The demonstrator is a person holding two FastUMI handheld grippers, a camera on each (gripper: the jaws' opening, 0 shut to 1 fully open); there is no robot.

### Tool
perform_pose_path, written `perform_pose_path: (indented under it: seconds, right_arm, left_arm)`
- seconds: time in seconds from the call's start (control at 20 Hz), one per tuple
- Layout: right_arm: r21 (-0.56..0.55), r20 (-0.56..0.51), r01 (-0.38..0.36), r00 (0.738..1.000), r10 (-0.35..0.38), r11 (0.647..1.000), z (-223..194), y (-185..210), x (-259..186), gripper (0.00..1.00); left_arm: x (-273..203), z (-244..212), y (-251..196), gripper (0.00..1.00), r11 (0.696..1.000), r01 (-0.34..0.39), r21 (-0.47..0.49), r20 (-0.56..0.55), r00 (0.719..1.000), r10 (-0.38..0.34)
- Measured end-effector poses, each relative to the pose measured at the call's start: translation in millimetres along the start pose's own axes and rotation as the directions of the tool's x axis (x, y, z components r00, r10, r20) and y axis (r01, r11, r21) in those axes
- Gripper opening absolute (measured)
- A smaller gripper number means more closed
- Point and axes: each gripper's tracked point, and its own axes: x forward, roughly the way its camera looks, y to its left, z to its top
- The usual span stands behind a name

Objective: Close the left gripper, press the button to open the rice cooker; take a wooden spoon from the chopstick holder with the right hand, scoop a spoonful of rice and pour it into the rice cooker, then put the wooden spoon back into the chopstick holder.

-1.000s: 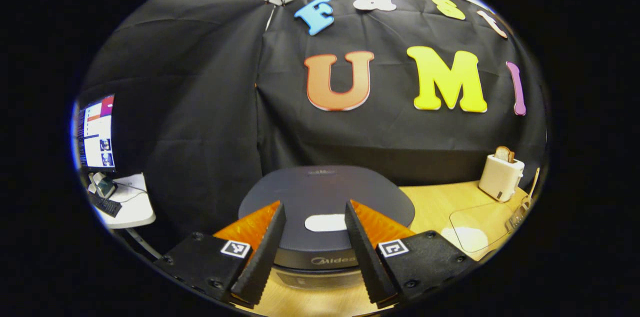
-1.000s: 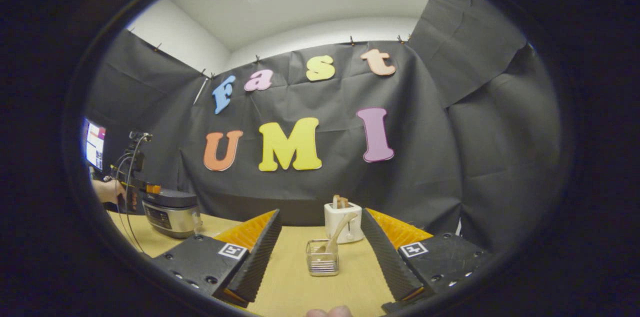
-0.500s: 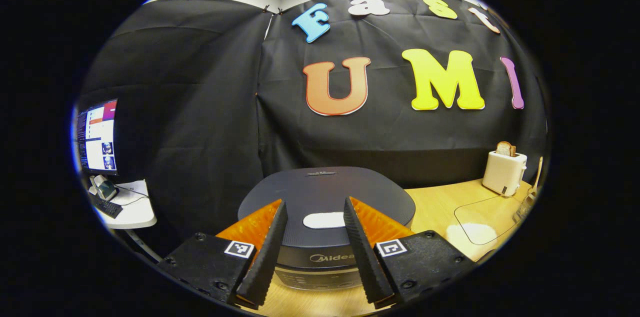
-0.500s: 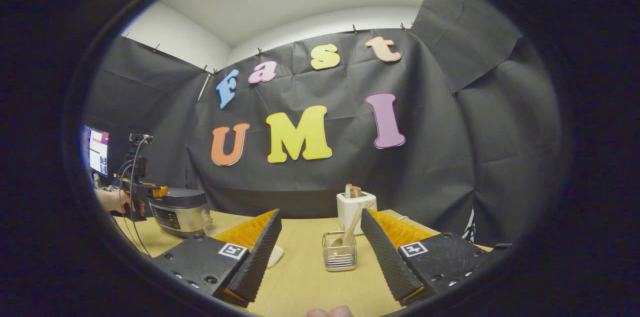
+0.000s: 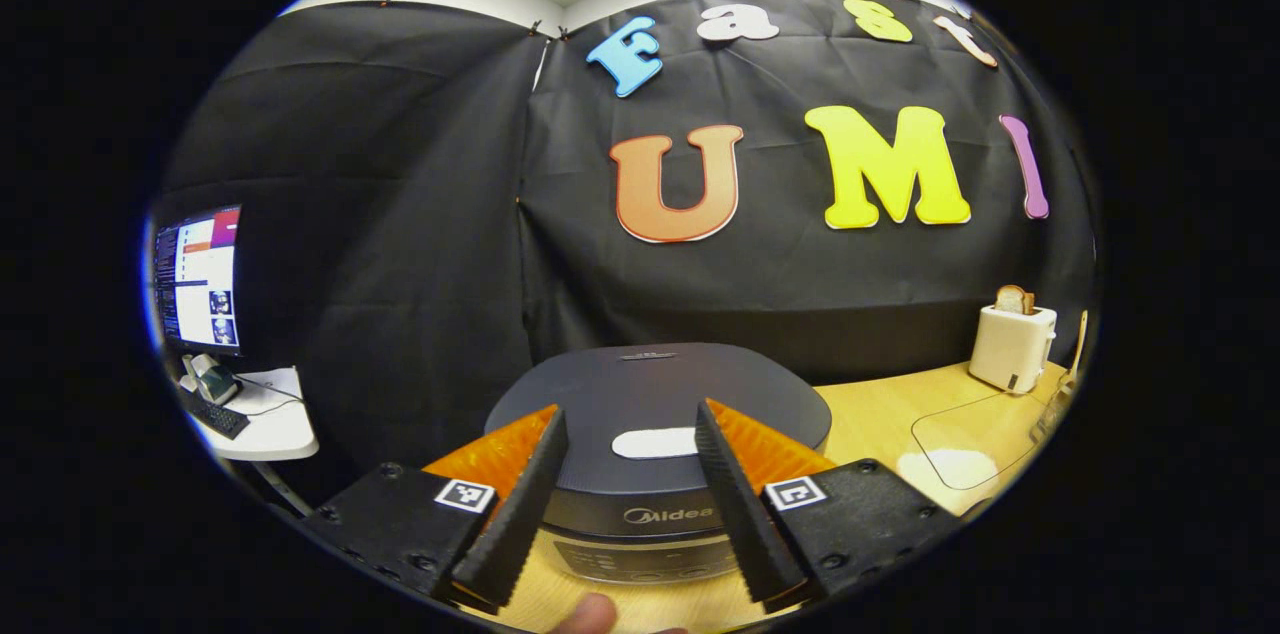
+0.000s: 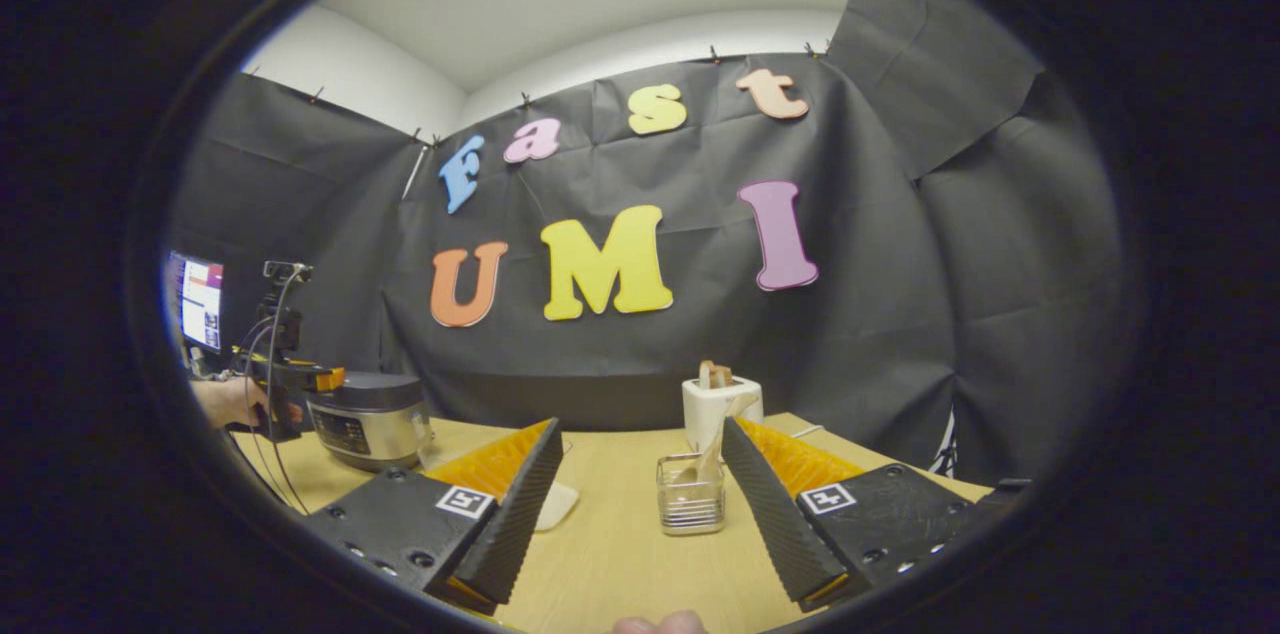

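In the left gripper view the dark rice cooker (image 5: 655,404) stands with its lid down, a pale oval button (image 5: 655,443) near the lid's front. My left gripper (image 5: 625,504) hovers open just above and in front of it, fingers either side of the button. In the right gripper view the right gripper (image 6: 640,504) is open above the table, with nothing between its fingers. Ahead of it stands a clear chopstick holder (image 6: 691,496) with a wooden spoon (image 6: 708,454) leaning in it. The rice cooker (image 6: 368,419) sits at far left, the left gripper (image 6: 290,384) at it.
A white toaster (image 5: 1011,348) with bread stands at the back right of the wooden table (image 6: 620,554). A clear dish with white rice (image 5: 955,464) lies right of the cooker. A monitor (image 5: 195,276) and a small white side table are at the far left.
The left gripper has drawn back and risen a little, so more of the cooker's front shows. The right gripper has swung left, bringing the chopstick holder nearer its right finger.
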Motion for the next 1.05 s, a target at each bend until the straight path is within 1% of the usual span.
perform_pose_path:
  seconds: [0.05,0.1,0.15,0.2,0.25,0.3,0.35,0.4,0.45,0.55,0.65,0.7,0.75,0.8,0.9,0.95,1.0,1.05]
  right_arm:
    - [0.004,0.004,0.004,1.0,-0.004,1.0,3,-1,-1,0.91]
    - [0.007,0.01,0.005,1.0,-0.005,1.0,3,-1,0,0.95]
    - [0.008,0.015,0.004,1.0,-0.004,1.0,4,0,0,0.95]
    - [0.006,0.016,0.002,1.0,-0.002,1.0,3,2,1,0.99]
    - [0.005,0.016,-0.002,1.0,0.002,1.0,2,4,3,0.95]
    - [0.007,0.013,-0.006,1.0,0.006,1.0,1,6,5,0.91]
    - [0.013,0.01,-0.013,1.0,0.013,1.0,1,9,8,0.99]
    - [0.015,0.009,-0.017,1.0,0.017,1.0,2,12,11,0.95]
    - [0.005,0.01,-0.02,1.0,0.02,1.0,3,13,12,0.95]
    - [-0.025,0.019,-0.015,1.0,0.016,1.0,9,12,13,0.95]
    - [-0.03,0.018,-0.015,1.0,0.015,0.999,11,13,12,0.95]
    - [-0.027,0.014,-0.018,1.0,0.019,0.999,12,15,10,0.95]
    - [-0.033,0.016,-0.014,1.0,0.014,0.999,14,15,8,0.95]
    - [-0.044,0.021,-0.008,1.0,0.009,0.999,16,12,6,0.99]
    - [-0.061,0.031,0.005,1.0,-0.003,0.998,20,12,3,0.92]
    - [-0.067,0.035,0.014,0.999,-0.011,0.998,22,10,2,0.92]
    - [-0.07,0.036,0.024,0.999,-0.021,0.997,24,9,2,0.95]
    - [-0.072,0.036,0.033,0.999,-0.031,0.997,25,8,2,0.95]
  left_arm:
    - [-2,2,-2,0.88,1.0,0.01,-0.01,0.002,1.0,-0.01]
    - [-2,2,-3,1.0,1.0,0.018,-0.013,-0.011,1.0,-0.018]
    - [-6,2,2,0.98,1.0,0.0,-0.011,-0.033,0.999,0.0]
    - [-14,3,7,0.98,0.999,-0.027,-0.02,-0.044,0.999,0.026]
    - [-23,4,1,0.98,0.999,-0.026,-0.036,-0.051,0.998,0.024]
    - [-35,4,-11,0.98,0.999,-0.021,-0.033,-0.063,0.998,0.019]
    - [-47,7,-20,1.0,0.999,-0.03,-0.015,-0.057,0.998,0.029]
    - [-59,13,-30,0.99,0.999,-0.034,0.004,-0.025,0.999,0.034]
    - [-71,19,-41,0.98,0.999,-0.029,0.018,0.008,1.0,0.029]
    - [-97,24,-73,0.98,1.0,0.003,0.025,0.043,0.999,-0.004]
    - [-119,21,-102,0.98,0.998,0.046,0.043,0.051,0.998,-0.048]
    - [-129,17,-113,0.98,0.998,0.054,0.046,0.05,0.997,-0.056]
    - [-137,13,-122,0.98,0.997,0.063,0.039,0.05,0.997,-0.065]
    - [-144,7,-131,0.99,0.997,0.07,0.034,0.043,0.996,-0.072]
    - [-156,-2,-139,0.99,0.998,0.062,0.029,0.037,0.997,-0.063]
    - [-162,-5,-144,0.99,0.998,0.064,0.028,0.038,0.997,-0.065]
    - [-166,-5,-149,0.99,0.997,0.075,0.029,0.046,0.996,-0.076]
    - [-169,-3,-154,0.99,0.996,0.085,0.026,0.054,0.995,-0.087]
